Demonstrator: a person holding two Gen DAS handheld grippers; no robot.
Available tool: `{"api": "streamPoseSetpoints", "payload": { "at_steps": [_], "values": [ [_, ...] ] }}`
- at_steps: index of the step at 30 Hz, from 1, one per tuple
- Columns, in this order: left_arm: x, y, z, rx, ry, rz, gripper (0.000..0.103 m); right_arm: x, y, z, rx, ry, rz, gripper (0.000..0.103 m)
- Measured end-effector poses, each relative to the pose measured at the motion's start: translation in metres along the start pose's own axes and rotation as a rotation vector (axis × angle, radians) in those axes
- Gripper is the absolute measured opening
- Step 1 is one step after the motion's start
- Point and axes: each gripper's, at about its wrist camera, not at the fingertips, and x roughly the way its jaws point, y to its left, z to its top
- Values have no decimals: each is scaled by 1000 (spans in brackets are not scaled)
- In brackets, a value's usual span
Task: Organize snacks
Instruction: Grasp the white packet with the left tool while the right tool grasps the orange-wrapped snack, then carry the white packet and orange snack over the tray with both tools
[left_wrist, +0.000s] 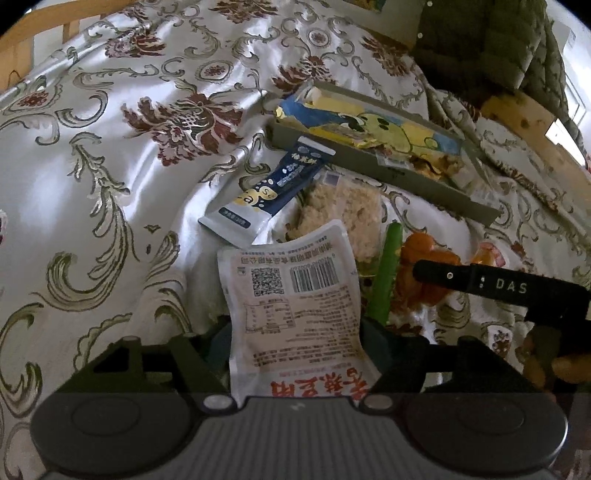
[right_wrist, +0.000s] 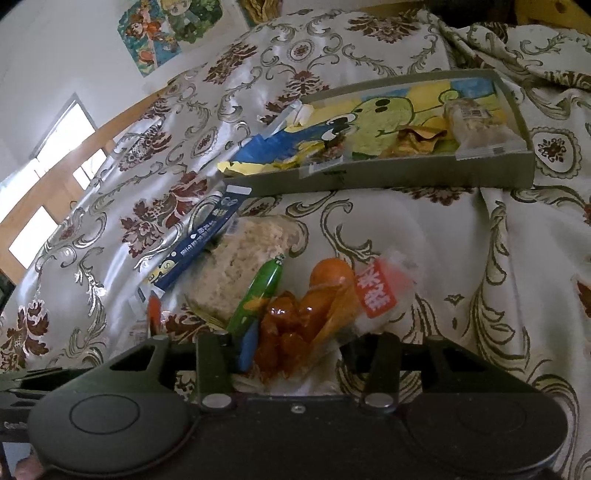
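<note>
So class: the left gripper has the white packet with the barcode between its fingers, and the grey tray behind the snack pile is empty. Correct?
Not quite. The grey tray already holds snack packets, clear in the right wrist view. The white packet is between the left gripper fingers.

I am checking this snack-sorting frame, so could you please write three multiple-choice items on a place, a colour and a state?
1. The white pouch with the barcode is:
A. between the left gripper's fingers
B. in the box
C. on the floor

2. The stick snack beside the orange sausages is:
A. red
B. green
C. black

3. The cardboard box is:
A. lidded
B. upside down
C. open-topped, holding packets

Answers: 1 A, its lower end sits between the fingers. 2 B, its wrapper is green. 3 C, the packets inside show.
</note>
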Motion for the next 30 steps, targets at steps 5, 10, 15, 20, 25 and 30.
{"api": "streamPoseSetpoints", "payload": {
  "at_steps": [5, 10, 15, 20, 25, 30],
  "values": [
    [-8, -6, -1, -7, -20, -28, 76, -11, -1, 3, -8, -14, -2, 34],
    [-14, -14, 3, 5, -59, -51, 76, -17, 0, 4, -2, -14, -18, 33],
    [-18, -21, 17, -10, -94, -72, 77, -37, -4, 11, 32, -49, -19, 29],
    [-15, -33, 30, 17, -134, -62, 77, -45, -18, 15, 84, -79, -39, 28],
    [-12, -41, 44, 31, -144, -47, 77, -56, -25, 22, 118, -122, -25, 28],
    [-2, -49, 73, 27, -153, -44, 77, -64, -36, 40, 168, -212, 11, 28]
  ]
}}
